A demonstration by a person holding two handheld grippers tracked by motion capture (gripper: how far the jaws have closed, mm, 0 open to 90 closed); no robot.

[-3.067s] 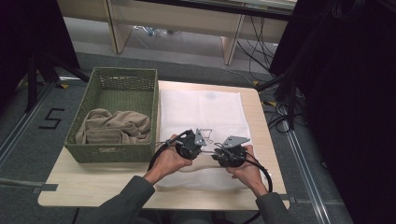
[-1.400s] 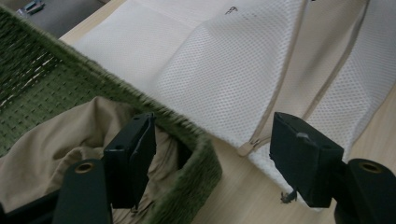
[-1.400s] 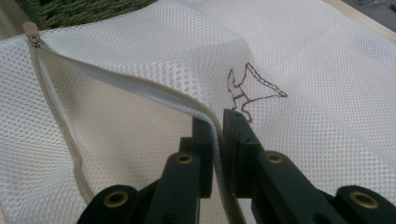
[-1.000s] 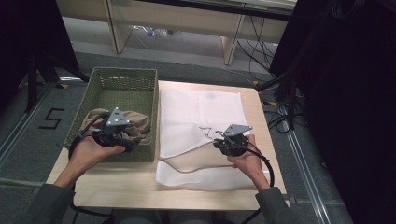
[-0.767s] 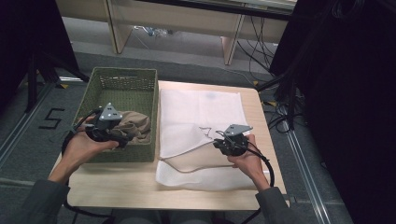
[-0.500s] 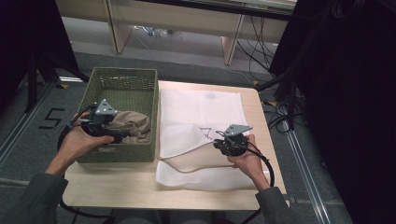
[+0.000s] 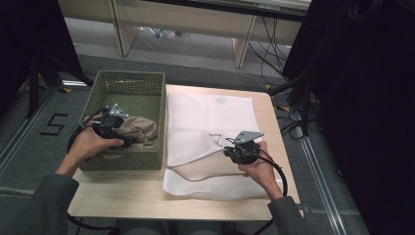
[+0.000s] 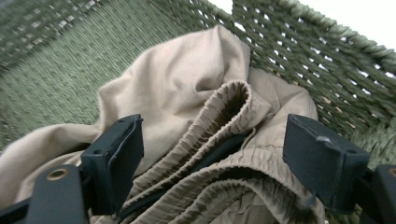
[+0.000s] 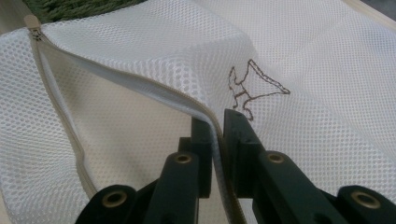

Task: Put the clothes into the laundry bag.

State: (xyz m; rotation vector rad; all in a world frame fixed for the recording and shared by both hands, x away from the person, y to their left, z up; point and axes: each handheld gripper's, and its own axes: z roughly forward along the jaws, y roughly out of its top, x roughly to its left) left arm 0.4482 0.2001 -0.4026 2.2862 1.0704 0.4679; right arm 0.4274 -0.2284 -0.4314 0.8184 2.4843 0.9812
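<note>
In the high view, a crumpled beige garment (image 7: 139, 132) is lying in the near half of a green woven basket (image 7: 128, 83) that is standing along the left edge of the table (image 7: 122, 196), and the left gripper (image 7: 128, 140) is reaching into the basket from its left wall, its tip sitting against the cloth. Just beside the basket, a white mesh laundry bag (image 7: 215, 110) is spreading across the middle and right of the table, its near part lifted open along a beige zipper; the right gripper (image 7: 228, 152) is holding that raised edge near the table's right edge, with the person's hand behind it. In the left gripper view, the garment (image 8: 187, 102) is showing soft folds and a gathered elastic hem with a dark strip running under it, and it is bunching up against the basket's (image 8: 327, 56) woven wall, which is rising close behind and to the right. The left gripper (image 8: 212, 158) is standing with its jaws spread wide on either side of the hem, not closed on it. In the right gripper view, the bag (image 9: 327, 51) is showing a fine white mesh with a small brown stitched figure (image 9: 252, 86), and the right gripper (image 9: 215, 126) is pinching the bag's upper zipper edge, jaws pressed together on it, while the lower edge of the opening is lying flat on the table.
</note>
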